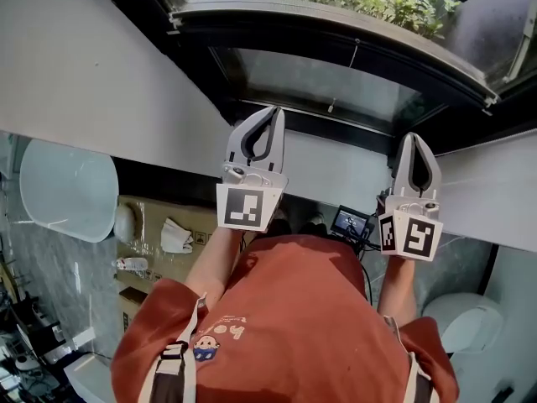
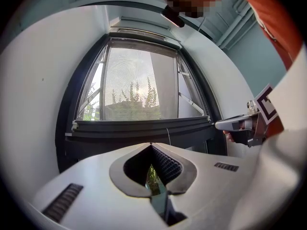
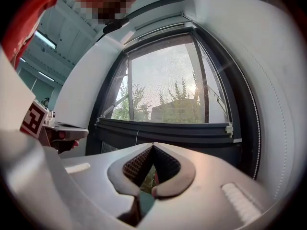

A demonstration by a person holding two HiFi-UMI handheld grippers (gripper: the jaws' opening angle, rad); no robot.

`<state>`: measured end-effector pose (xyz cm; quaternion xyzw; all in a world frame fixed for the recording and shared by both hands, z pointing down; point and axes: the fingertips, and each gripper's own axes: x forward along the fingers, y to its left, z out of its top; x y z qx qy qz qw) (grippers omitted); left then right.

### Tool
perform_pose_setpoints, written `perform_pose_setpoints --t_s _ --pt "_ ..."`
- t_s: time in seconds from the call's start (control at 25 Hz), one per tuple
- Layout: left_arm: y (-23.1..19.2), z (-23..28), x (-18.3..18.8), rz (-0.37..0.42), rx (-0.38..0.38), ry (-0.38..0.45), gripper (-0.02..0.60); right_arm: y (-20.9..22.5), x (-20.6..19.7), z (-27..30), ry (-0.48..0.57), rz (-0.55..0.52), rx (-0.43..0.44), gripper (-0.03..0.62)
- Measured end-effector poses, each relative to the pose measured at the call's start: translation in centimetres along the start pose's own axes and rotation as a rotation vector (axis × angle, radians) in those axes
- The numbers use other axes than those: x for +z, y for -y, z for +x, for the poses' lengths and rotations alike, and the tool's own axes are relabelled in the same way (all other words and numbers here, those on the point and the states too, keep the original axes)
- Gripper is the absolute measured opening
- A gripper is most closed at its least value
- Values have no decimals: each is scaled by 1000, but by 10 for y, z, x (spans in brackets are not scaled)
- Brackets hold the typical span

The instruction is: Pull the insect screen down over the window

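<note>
Both empty with jaws pressed together, the left gripper [image 2: 151,146] and right gripper [image 3: 152,146] are hovering near the dark horizontal screen bar [image 2: 144,126], likely needing even, level downward pressure.

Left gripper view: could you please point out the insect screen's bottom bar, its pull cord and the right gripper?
insect screen's bottom bar [image 2: 144,125], left gripper view, middle of the dark rail.
pull cord [image 2: 167,135], left gripper view, thin string below the bar.
right gripper [image 2: 218,125], left gripper view, tip of its shut jaws.
</note>
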<state>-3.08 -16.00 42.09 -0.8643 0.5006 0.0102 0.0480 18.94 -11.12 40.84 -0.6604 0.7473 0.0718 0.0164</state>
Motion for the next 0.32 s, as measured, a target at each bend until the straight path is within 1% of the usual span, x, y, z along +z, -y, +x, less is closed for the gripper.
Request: perform_pose_setpoints --t_s 0.32 --pt "0 1 1 -1 4 8 5 2 -2 1 -3 2 -4 9"
